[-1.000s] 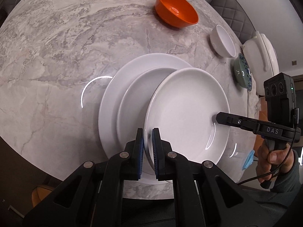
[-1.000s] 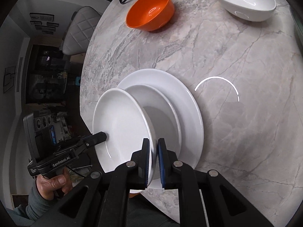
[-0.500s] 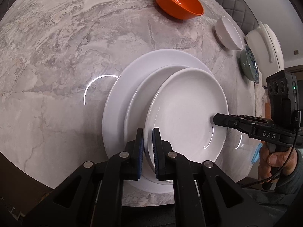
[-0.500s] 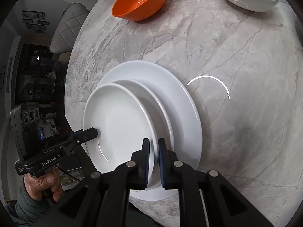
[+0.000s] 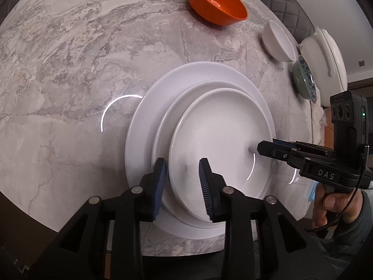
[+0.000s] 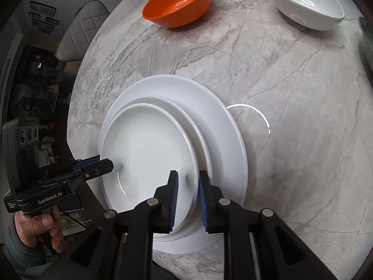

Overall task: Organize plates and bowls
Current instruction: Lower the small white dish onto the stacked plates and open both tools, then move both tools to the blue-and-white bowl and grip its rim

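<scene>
The small plate [image 5: 219,140] now sits on top of two bigger plates [image 5: 144,126]. Both grippers, left [image 5: 183,184] and right [image 6: 187,196], are opening, their fingers off its rim. The orange bowl [image 5: 216,2] and white bowl [image 6: 305,2] beyond the plates still need sorting.

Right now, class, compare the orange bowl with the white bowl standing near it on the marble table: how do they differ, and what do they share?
Colour: the orange bowl is bright orange; the white bowl is glossy white. Place: in the right wrist view the orange bowl stands at the far left, the white bowl at the far right. Neighbours: in the left wrist view the white bowl stands close to a patterned green bowl; the orange bowl stands alone. Both stand upright, empty, apart from the plate stack.
</scene>
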The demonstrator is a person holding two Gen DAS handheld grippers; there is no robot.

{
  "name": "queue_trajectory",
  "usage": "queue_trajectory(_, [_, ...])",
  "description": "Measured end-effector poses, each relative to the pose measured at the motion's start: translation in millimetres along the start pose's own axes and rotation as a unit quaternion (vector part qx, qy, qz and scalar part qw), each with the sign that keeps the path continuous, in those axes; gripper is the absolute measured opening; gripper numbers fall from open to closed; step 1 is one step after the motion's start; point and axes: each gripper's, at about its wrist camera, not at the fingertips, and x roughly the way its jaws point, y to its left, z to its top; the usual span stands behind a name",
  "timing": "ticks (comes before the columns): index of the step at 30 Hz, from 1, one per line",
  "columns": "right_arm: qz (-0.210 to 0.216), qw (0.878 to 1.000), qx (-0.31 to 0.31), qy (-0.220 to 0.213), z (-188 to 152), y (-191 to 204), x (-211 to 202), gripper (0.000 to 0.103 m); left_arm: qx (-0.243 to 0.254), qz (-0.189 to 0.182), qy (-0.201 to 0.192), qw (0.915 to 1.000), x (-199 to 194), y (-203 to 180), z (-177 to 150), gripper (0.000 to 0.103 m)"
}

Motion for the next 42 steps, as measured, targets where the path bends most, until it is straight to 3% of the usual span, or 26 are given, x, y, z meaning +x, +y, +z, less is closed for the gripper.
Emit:
queue_trajectory(2, [0.003, 1.000, -0.003, -0.007, -2, 3, -2, 0.033, 0.008, -0.019, -0.008, 0.9998, -7, -5, -1, 0.061])
queue_trajectory(3, [0.005, 1.000, -0.007, -0.011, -3, 6, -4, 0.041, 0.014, -0.024, -0.013, 0.9995, -11, -9, -2, 0.069])
queue_trajectory(4, [0.009, 1.000, -0.010, -0.015, -4, 9, -6, 0.051, 0.020, -0.022, -0.020, 0.9994, -16, -13, -3, 0.085])
queue_trajectory(5, [0.012, 1.000, -0.013, -0.019, -6, 12, -8, 0.056, 0.025, -0.020, -0.027, 0.9991, -22, -17, -3, 0.093])
queue_trajectory(7, [0.015, 0.999, -0.019, -0.036, -11, 17, -17, 0.074, 0.025, -0.032, -0.045, 0.9982, -36, -21, -4, 0.097])
queue_trajectory(8, [0.020, 0.998, -0.023, -0.051, -14, 17, -25, 0.077, 0.022, -0.034, -0.052, 0.9978, -42, -22, -4, 0.101])
queue_trajectory(13, [0.108, 0.985, 0.014, -0.133, -30, -2, -66, 0.085, 0.035, -0.050, -0.102, 0.9929, -72, -38, 2, 0.102])
queue_trajectory(17, [0.209, 0.947, 0.139, -0.199, -58, -59, -89, 0.100, 0.071, -0.081, -0.150, 0.9828, -87, -71, 10, 0.103])
queue_trajectory(21, [0.240, 0.912, 0.224, -0.245, -100, -111, -105, 0.101, 0.084, -0.095, -0.091, 0.9878, -62, -113, 22, 0.103])
queue_trajectory(24, [0.260, 0.878, 0.273, -0.295, -134, -142, -116, 0.103, 0.069, -0.090, -0.037, 0.9929, -31, -139, 26, 0.102])
queue_trajectory(29, [0.257, 0.861, 0.321, -0.298, -158, -185, -128, 0.103, 0.080, -0.066, 0.010, 0.9945, 18, -182, 34, 0.102])
queue_trajectory(32, [0.271, 0.833, 0.365, -0.314, -164, -222, -137, 0.103, 0.090, -0.057, 0.017, 0.9942, 43, -205, 42, 0.102])
queue_trajectory(34, [0.264, 0.824, 0.385, -0.322, -162, -247, -147, 0.103, 0.086, -0.062, 0.014, 0.9943, 55, -220, 51, 0.102])
queue_trajectory(38, [0.266, 0.822, 0.395, -0.313, -132, -294, -166, 0.103, 0.100, -0.064, -0.003, 0.9929, 78, -255, 79, 0.101])
queue_trajectory(41, [0.219, 0.856, 0.363, -0.294, -91, -317, -185, 0.099, 0.092, -0.078, -0.006, 0.9926, 101, -278, 106, 0.101])
queue_trajectory(42, [0.203, 0.868, 0.347, -0.291, -78, -322, -190, 0.093, 0.092, -0.074, -0.008, 0.9929, 108, -286, 115, 0.101])
